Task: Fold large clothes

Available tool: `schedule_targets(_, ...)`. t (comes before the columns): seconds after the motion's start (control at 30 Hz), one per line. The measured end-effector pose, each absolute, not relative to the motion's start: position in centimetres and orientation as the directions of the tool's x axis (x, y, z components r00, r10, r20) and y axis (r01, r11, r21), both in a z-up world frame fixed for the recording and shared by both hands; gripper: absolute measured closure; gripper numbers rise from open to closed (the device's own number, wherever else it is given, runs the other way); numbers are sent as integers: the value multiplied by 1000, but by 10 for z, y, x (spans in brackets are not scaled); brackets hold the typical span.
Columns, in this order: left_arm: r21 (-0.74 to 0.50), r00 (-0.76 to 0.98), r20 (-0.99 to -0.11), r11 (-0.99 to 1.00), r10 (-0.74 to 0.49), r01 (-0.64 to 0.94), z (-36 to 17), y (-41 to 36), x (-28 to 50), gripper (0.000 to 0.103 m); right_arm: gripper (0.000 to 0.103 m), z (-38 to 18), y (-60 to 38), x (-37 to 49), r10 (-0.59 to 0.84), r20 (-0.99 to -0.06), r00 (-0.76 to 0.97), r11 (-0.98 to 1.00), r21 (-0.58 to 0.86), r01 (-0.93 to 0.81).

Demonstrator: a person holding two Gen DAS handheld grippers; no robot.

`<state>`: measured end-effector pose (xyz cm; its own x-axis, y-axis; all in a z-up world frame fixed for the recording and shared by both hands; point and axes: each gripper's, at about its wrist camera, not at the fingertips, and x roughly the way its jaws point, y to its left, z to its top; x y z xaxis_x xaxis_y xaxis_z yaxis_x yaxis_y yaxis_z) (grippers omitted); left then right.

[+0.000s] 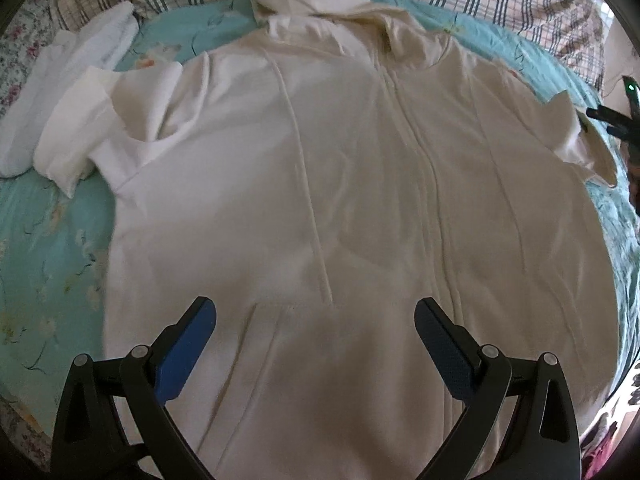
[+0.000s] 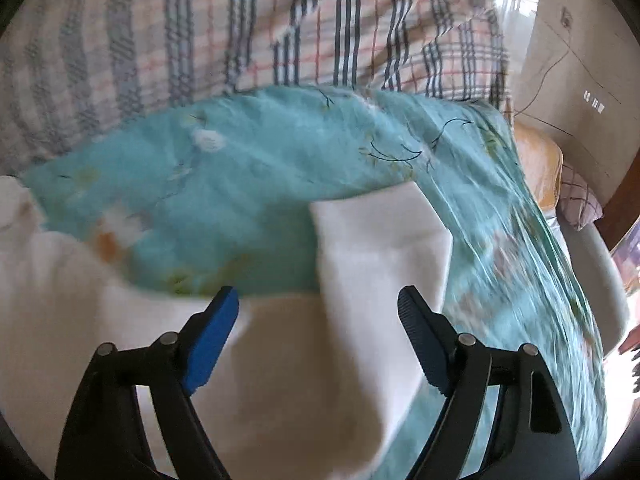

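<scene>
Teal floral sheet (image 1: 52, 240) covers the bed, with a plaid blanket (image 2: 160, 40) bunched along its far side. On the sheet a cream hoodie (image 1: 320, 180) lies spread flat, front up, zip (image 1: 416, 140) running down its middle, hood (image 1: 304, 4) toward the blanket. Its one sleeve (image 1: 88, 120) is folded in beside a white cloth (image 1: 60, 80) at the far left. The other sleeve's cuff (image 2: 380, 240) lies out on the sheet.

The left gripper (image 1: 316, 324) points steeply down over the hoodie's lower front, fingers (image 1: 188, 348) wide apart, holding nothing. The right gripper (image 2: 318, 312) tilts down over the cuff, fingers (image 2: 212, 336) parted with the sleeve below them, not pinched; that view is blurred.
</scene>
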<state>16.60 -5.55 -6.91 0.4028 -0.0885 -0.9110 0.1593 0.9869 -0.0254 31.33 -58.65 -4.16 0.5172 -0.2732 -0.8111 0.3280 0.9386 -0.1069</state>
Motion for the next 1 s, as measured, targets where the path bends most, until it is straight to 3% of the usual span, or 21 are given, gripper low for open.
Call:
schedule_targets(0.1, -43, 386, -917, 987, -101, 154, -75, -60, 175, 3, 35, -58, -606, 342, -323, -823, 468, 923, -165, 348)
schedule_targets(0.13, -46, 385, -917, 987, -104, 155, -76, -62, 177, 3, 43, -62, -609, 345, -332, -825, 458, 918, -170, 359)
schedule_targets(0.17, -47, 389, -915, 987, -106, 157, -77, -63, 179, 3, 59, -65, -614, 348, -341, -827, 447, 913, -179, 367)
schedule_targets(0.27, -46, 390, -915, 987, -105, 157, -79, -65, 185, 3, 87, -70, -621, 346, -275, -845, 459, 923, -99, 371)
schedule_targets(0.3, -49, 391, -914, 987, -107, 155, -80, -65, 187, 3, 90, -68, -619, 343, -273, -839, 470, 923, -92, 373)
schedule_targets(0.5, -75, 403, -906, 987, -126, 141, -81, -55, 191, 3, 92, -32, -580, 309, -135, -783, 607, 953, 65, 295)
schedule_targets(0.7, -108, 429, -890, 986, -153, 129, -76, -42, 184, 3, 92, -5, -490, 282, 142, -693, 707, 951, 294, 97)
schedule_targets(1.0, -194, 449, -867, 976, -218, 100, -73, -3, 172, 3, 92, -23, -308, 290, 521, -589, 618, 829, 523, -201)
